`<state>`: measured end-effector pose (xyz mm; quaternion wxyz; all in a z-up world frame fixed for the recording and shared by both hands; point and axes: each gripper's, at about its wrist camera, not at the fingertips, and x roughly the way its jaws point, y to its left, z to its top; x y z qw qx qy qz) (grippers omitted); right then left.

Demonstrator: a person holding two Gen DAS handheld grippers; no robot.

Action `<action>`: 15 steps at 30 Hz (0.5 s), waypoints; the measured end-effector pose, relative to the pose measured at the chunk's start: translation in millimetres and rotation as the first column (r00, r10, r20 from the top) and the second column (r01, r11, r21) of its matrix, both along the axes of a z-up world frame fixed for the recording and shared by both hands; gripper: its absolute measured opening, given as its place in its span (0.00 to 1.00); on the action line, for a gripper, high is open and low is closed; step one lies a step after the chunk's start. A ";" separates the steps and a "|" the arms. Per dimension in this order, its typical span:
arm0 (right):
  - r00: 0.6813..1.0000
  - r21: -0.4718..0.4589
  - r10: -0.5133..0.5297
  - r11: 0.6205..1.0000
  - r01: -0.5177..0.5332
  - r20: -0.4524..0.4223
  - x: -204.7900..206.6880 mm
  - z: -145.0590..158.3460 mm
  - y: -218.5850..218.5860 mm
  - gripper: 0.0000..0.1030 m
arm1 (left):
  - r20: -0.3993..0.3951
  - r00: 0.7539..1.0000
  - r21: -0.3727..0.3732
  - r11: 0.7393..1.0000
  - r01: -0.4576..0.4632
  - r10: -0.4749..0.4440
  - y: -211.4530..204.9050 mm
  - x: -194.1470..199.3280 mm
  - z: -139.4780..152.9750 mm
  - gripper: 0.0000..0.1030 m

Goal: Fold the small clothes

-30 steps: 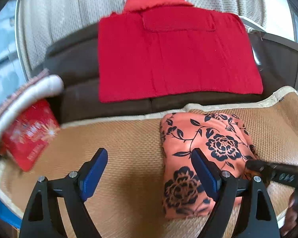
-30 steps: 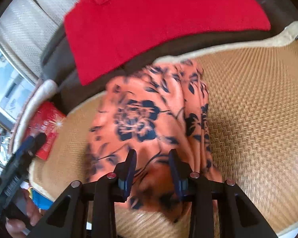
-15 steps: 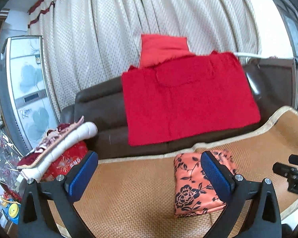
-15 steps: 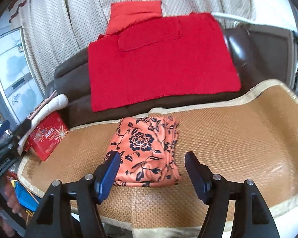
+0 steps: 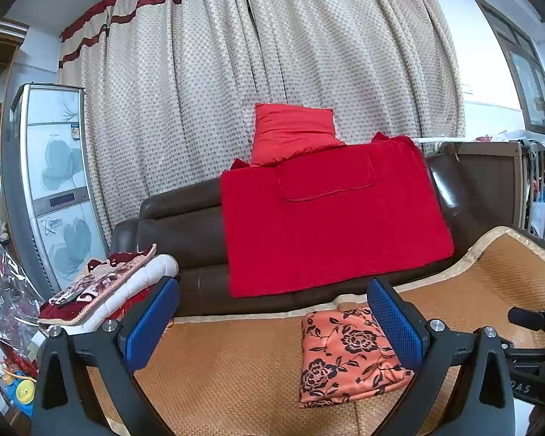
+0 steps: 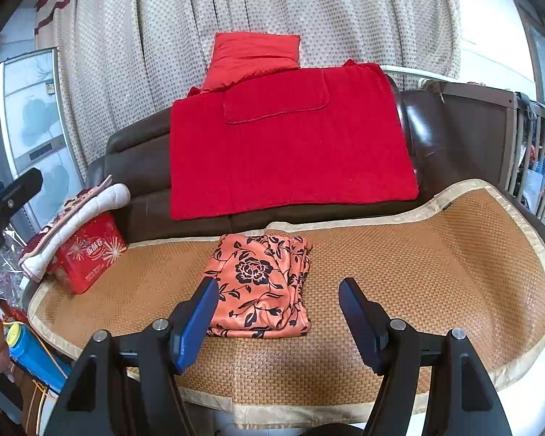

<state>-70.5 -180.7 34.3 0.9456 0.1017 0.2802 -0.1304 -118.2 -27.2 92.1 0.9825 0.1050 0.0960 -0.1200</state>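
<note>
A folded orange garment with black flowers (image 5: 345, 356) (image 6: 261, 276) lies flat on the woven straw mat (image 5: 218, 363) (image 6: 418, 272). My left gripper (image 5: 271, 285) hangs open above the mat, well back from the garment, which shows past its right finger. Nothing sits between its blue pads (image 5: 149, 327). My right gripper (image 6: 278, 283) is also open and raised. The garment lies on the mat beyond its jaws, apart from both fingers (image 6: 196, 323).
A red blanket (image 6: 290, 152) drapes over the brown leather sofa back (image 6: 134, 152), with a red cushion (image 6: 254, 54) on top. At the mat's left end stand a red tin (image 6: 87, 254) and a folded quilt (image 6: 76, 214). Curtains and a fridge (image 5: 54, 181) stand behind.
Both grippers have risen and drawn back from the garment. The right jaws opened and let the fabric go; the left jaws widened. The garment stays folded on the mat.
</note>
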 end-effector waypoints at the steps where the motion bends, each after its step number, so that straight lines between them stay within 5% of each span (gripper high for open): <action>1: 1.000 0.001 0.001 1.000 -0.001 0.002 -1.7 0.6 0.2 0.70 | -0.001 1.000 -0.003 1.000 0.004 -0.004 0.0 -1.4 0.4 1.00; 15: 0.999 0.016 0.045 0.999 -0.045 -0.014 4.9 -6.5 0.8 0.70 | -0.035 0.999 -0.021 1.000 0.018 -0.019 -0.4 -0.2 -4.2 1.00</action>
